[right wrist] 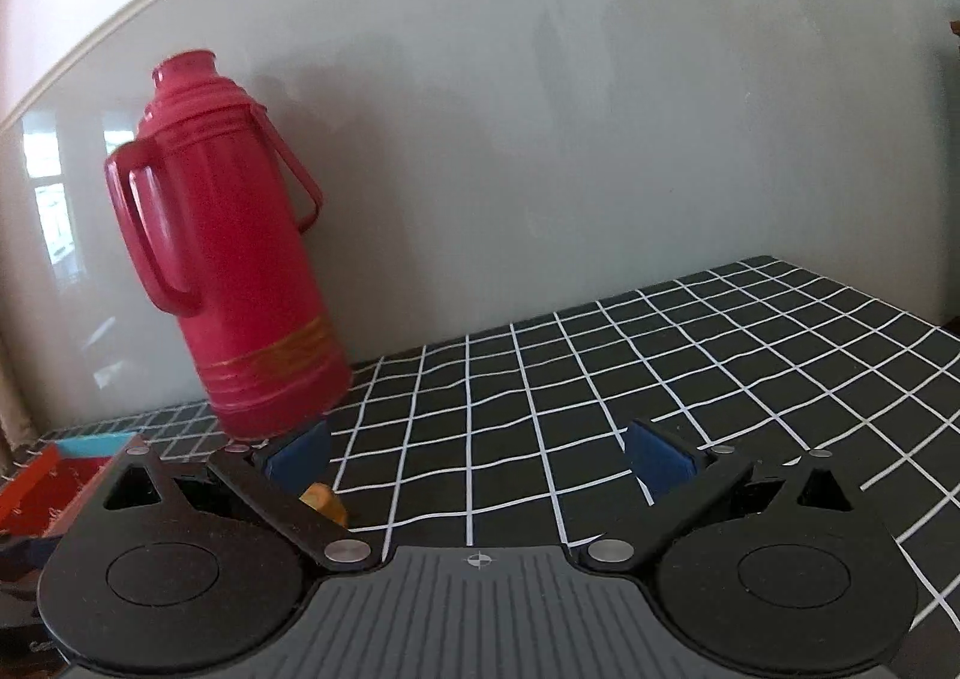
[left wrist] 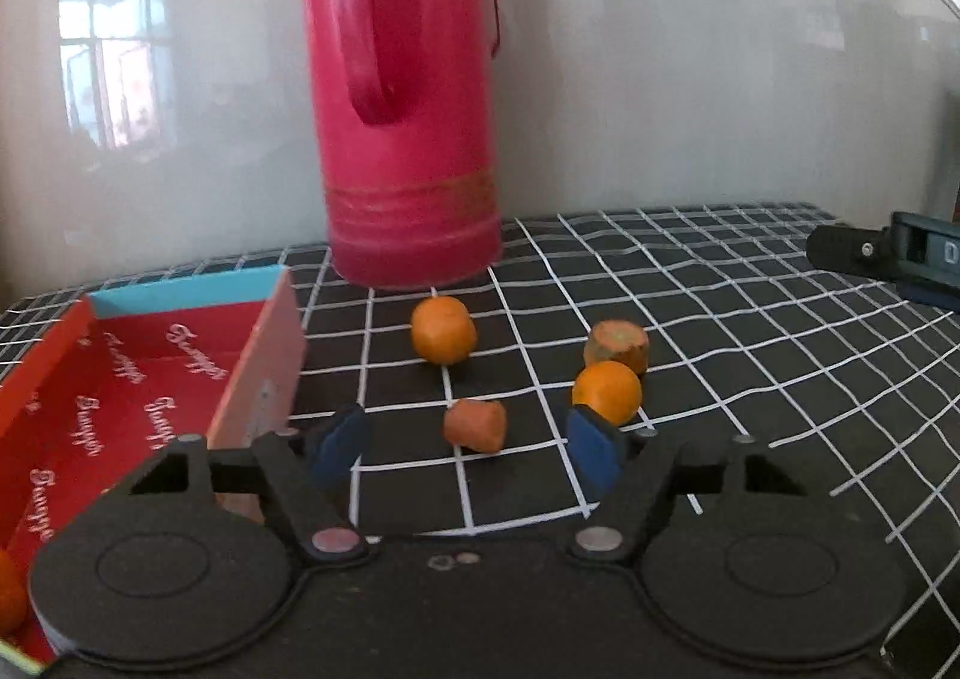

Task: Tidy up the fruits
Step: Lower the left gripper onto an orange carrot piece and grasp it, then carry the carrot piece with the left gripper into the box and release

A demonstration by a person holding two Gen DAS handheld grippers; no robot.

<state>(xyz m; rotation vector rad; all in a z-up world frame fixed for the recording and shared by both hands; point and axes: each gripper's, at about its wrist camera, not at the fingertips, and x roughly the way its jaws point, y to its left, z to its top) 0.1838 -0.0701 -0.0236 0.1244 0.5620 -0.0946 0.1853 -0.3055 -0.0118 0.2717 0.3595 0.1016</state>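
In the left wrist view several orange fruits lie on the black checked cloth (left wrist: 750,319): one (left wrist: 443,329) near the flask, a brownish one (left wrist: 617,346) to the right, a round one (left wrist: 607,392) in front of it, and a reddish piece (left wrist: 475,425) nearest me. My left gripper (left wrist: 468,454) is open, its fingers either side of the reddish piece, just short of it. A red box (left wrist: 138,379) stands open at the left, with one orange fruit (left wrist: 9,589) at its near corner. My right gripper (right wrist: 477,460) is open and empty over the cloth; an orange fruit (right wrist: 327,502) peeks behind its left finger.
A tall red thermos flask (left wrist: 408,96) stands at the back against the pale wall; it also shows in the right wrist view (right wrist: 240,271). The other gripper's dark body (left wrist: 888,253) lies at the right edge. The red box's corner (right wrist: 48,475) shows at the left.
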